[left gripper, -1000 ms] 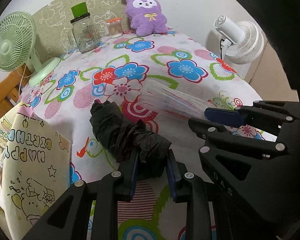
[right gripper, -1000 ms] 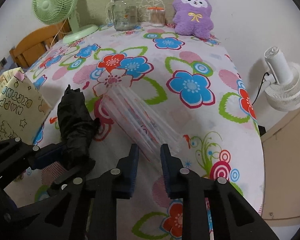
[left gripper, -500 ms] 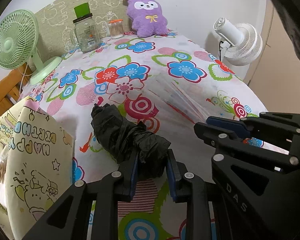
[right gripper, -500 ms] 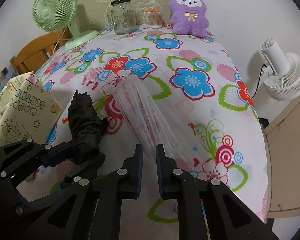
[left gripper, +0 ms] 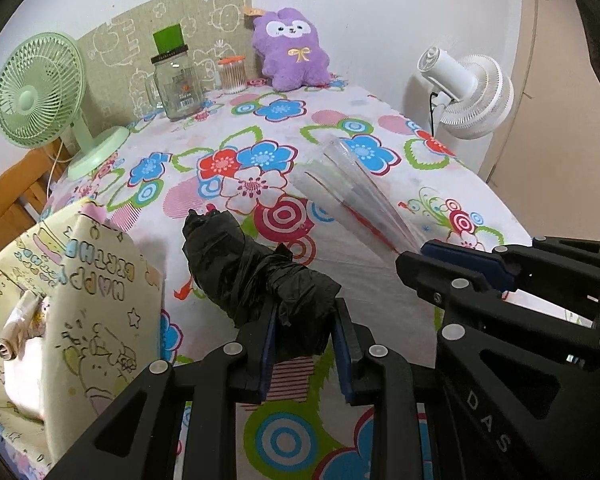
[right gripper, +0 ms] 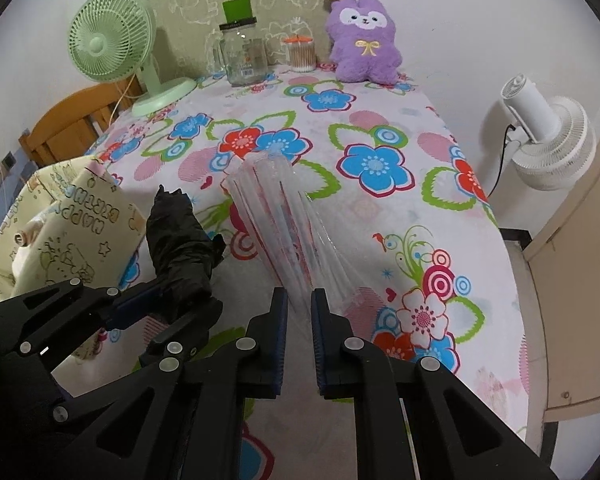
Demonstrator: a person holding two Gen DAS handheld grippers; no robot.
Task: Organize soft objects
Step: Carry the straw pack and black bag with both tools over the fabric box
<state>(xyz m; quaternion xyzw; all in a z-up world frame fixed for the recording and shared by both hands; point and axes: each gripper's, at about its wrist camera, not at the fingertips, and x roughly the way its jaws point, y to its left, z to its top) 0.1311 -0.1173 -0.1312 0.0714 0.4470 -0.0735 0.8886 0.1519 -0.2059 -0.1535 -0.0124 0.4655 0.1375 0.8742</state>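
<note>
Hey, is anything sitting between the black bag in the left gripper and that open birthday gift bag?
Nothing visible. The black bag, clamped in the left gripper, has only bare floral tablecloth between it and the gift bag at the table's left edge.

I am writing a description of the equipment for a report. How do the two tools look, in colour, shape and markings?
Both look alike. The left tool and the right tool have matte black plastic frames with triangular cut-outs and round silver rivets at the joints. Each finger ends in a flat blue pad. The right tool's body carries pale letters "DAS" in the left wrist view. No cables or sleeves show.
</note>
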